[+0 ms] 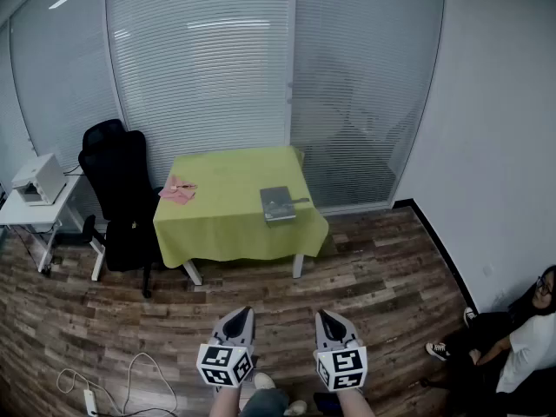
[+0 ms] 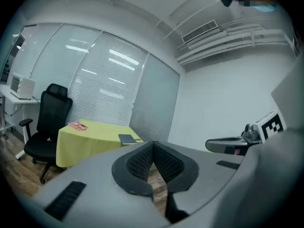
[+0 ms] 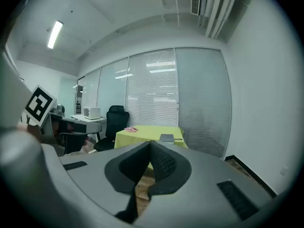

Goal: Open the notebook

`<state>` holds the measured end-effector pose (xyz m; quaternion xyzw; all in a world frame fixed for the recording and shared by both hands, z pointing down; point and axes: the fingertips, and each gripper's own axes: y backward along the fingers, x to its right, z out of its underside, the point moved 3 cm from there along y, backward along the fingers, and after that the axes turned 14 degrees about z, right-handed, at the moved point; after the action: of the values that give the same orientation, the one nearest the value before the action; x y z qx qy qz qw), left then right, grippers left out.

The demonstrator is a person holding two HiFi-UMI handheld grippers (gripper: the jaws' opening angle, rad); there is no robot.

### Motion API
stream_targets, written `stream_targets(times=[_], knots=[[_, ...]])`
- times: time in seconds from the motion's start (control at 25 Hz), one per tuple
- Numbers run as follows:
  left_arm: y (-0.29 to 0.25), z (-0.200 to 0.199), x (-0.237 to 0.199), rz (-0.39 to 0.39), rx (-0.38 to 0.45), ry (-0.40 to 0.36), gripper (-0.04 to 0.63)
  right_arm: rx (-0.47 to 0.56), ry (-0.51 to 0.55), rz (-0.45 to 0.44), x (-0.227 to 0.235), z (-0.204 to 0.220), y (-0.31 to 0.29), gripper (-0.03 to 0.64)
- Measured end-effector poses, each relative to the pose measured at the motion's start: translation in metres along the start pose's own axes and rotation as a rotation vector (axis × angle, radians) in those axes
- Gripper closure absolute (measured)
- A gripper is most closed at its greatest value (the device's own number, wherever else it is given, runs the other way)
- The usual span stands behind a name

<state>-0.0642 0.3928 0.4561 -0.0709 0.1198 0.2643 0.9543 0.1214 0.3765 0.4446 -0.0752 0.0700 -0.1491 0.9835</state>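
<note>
Status: not started, zero progress on the actual open. Notebook (image 1: 277, 203) lies flat and closed on the table (image 1: 228, 220) (green cloth). It's on the right half of the top, nearer the front edge than the back. Dark cover up, no pages showing. Thin dark bit sticks off its right side, pen or strap, too small to tell.

Left gripper (image 1: 244, 314): jaws clenched, pads meet at the tip, nothing btwn them. Right gripper (image 1: 324, 316): same, clamped together, empty. Both are held side by side, well short of the table, w/ bare wood floor (image 1: 261, 294) btwn them and its front edge. Both point roughly at the table, slightly nose-down. Each gripper view has the table top + notebook far off past the jaw tips, so aim looks ok, range doesn't.

Other stuff, table-relative:
- pink item (image 1: 177, 190) on the left side of the top, well apart from the notebook, not in the way
- black office chair (image 1: 120, 200) just off the table's left side
- boxy white machine (image 1: 38, 179) on a side desk further left
- person seated (image 1: 526, 337) well right of the table, by the wall

Left to do, my read: close the gap to the table, open at least one set of jaws, catch the cover edge, swing it over. Other gripper prob needed to pin the book so it doesn't skate on the cloth. Whole job is ahead.
</note>
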Motion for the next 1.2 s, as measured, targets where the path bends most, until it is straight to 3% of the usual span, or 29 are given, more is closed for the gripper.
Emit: stream_targets(times=[0.48,0.64,0.76,1.2], knots=[[0.012,-0.004,0.011,-0.006,0.016,0.01,0.568,0.001,-0.014,0.0,0.002,-0.001,0.011,0.603],[0.008,-0.003,0.014,-0.01,0.01,0.002,0.511,0.001,-0.032,-0.037,0.004,-0.001,0.013,0.542],[0.0,-0.003,0.014,-0.016,0.001,0.002,0.477,-0.001,-0.038,-0.05,0.008,-0.002,0.008,0.512],[-0.052,0.004,-0.012,-0.021,-0.011,0.024,0.476,-0.028,-0.038,-0.033,0.039,0.008,-0.04,0.491]])
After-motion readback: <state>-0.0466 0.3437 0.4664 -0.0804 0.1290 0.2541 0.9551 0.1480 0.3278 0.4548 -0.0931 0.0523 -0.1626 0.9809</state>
